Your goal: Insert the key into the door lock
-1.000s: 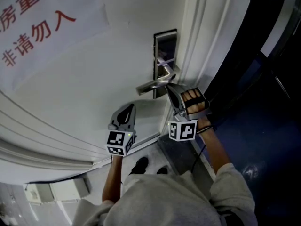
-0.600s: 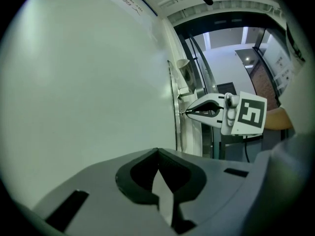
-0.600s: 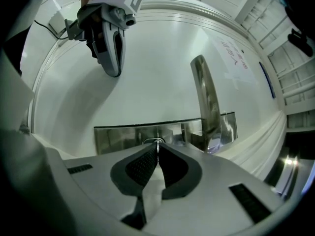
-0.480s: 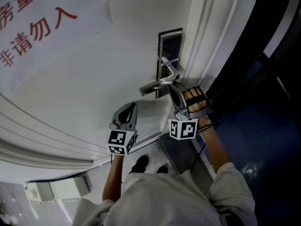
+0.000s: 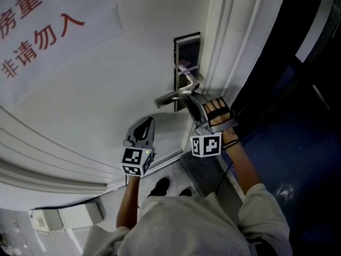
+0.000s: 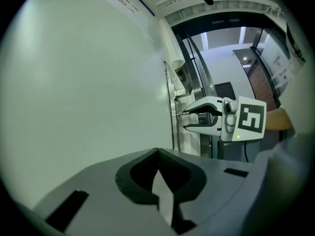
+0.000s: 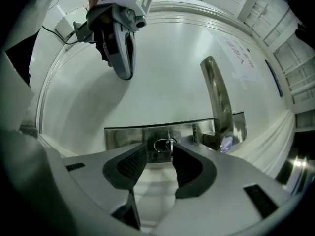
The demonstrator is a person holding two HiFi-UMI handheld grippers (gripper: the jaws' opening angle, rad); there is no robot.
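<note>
Head view and both gripper views of a white door. In the head view the key is hidden behind the lever handle and the right gripper. The right gripper view shows only its small rounded head, standing out of the steel lock plate. The blade is out of sight and the head's outline is hard to read. The plate's upper part shows only dim reflections.

The plate lies close to the door's edge, with the white frame just beside it and a dark opening beyond. Bare door face extends to the plate's other side, below a paper notice cut off by the picture border.

The right gripper has just been opening. Its 2 pads stand apart on either side of the key head and neither presses on it. The handle runs just beside that gripper. The left gripper holds nothing, its jaws brought together. It hangs before the bare door, well apart from the plate and key.
</note>
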